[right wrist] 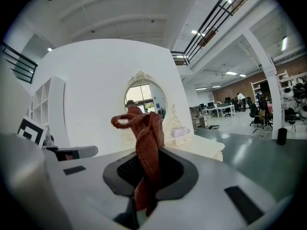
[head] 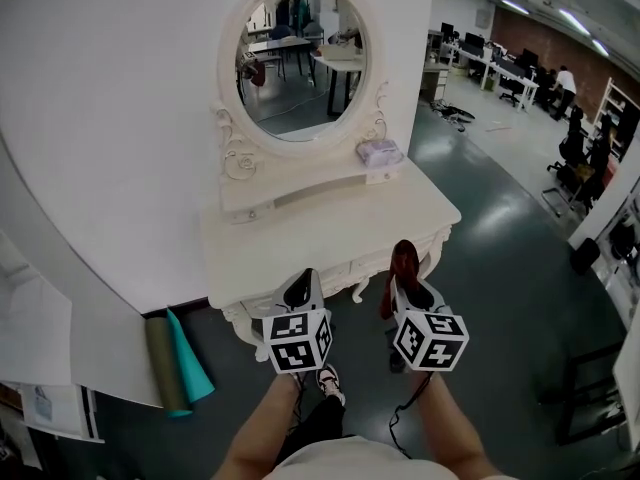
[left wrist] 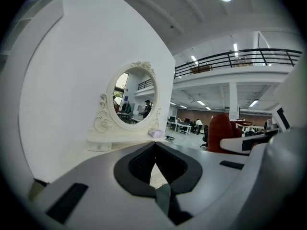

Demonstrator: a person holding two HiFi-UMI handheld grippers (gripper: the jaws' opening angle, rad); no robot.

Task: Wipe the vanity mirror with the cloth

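An oval vanity mirror (head: 305, 63) in an ornate white frame stands on a white vanity table (head: 330, 230) against the curved white wall. My right gripper (head: 405, 280) hovers at the table's front edge, shut on a red-brown knitted cloth (head: 404, 262) that sticks up from its jaws. The right gripper view shows the cloth (right wrist: 146, 143) in front of the mirror (right wrist: 144, 99). My left gripper (head: 300, 293) is beside it, shut, with nothing held. In the left gripper view, the mirror (left wrist: 134, 97) is far ahead and the cloth (left wrist: 224, 131) at right.
A pale tissue pack (head: 378, 152) lies on the raised shelf under the mirror. Rolled olive and teal mats (head: 180, 363) lean against the wall at the left. Office desks and chairs (head: 560, 118) stand far right across the dark floor.
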